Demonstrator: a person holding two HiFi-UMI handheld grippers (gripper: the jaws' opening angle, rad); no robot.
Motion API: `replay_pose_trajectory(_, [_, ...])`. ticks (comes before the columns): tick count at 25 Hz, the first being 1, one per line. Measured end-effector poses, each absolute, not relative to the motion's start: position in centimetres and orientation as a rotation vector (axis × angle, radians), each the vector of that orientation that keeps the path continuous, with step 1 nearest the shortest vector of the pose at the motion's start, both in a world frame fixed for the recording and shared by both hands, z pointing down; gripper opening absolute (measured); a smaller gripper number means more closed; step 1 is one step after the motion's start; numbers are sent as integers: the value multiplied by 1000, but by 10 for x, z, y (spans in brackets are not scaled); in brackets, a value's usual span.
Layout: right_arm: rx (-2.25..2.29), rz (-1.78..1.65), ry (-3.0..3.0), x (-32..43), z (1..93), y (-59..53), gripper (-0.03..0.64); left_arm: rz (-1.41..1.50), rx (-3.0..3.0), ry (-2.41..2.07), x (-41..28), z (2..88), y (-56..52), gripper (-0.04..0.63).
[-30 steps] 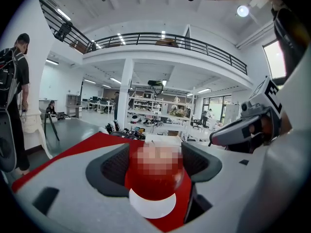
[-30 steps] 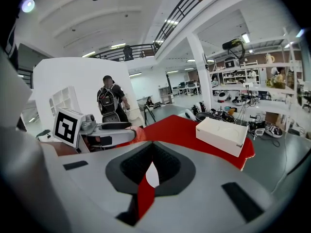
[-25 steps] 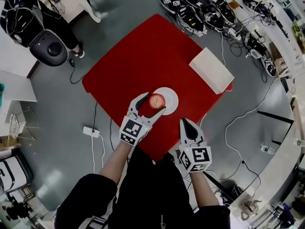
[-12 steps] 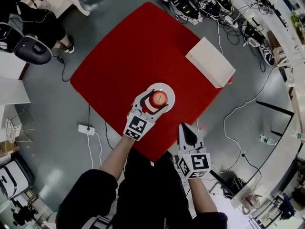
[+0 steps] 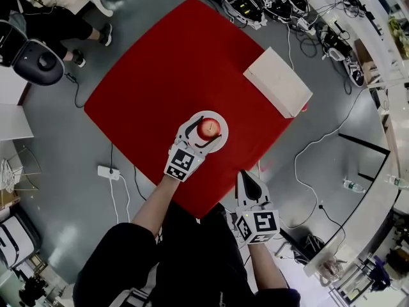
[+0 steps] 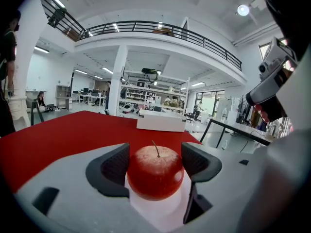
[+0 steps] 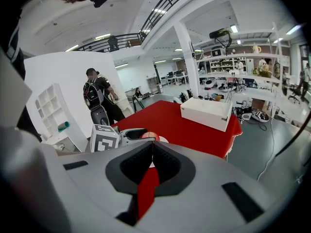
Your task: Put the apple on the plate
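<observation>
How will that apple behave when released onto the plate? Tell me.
The apple is round and glossy, so it may roll on the white plate. It looks firm: the pads of the left gripper leave no visible dent.

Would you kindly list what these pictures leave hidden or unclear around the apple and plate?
- Whether the apple rests on the plate or hangs just above it: left gripper view, the apple's own bulge hides its underside.
- Much of the plate: head view, covered by the apple and the left gripper.
- Apple in the right gripper view: a sliver only, behind the left gripper.
</observation>
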State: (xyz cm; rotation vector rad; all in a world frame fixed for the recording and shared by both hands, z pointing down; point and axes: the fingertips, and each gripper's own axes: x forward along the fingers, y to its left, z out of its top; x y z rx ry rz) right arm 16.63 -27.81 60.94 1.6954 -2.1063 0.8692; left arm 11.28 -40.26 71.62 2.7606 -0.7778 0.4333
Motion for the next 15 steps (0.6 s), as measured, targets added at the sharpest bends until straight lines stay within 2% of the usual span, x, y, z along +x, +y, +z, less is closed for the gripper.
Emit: replay_pose_trajectory(15, [1680, 887, -2103, 167, 616, -273, 11, 431, 2779, -760, 116, 726, -397, 341])
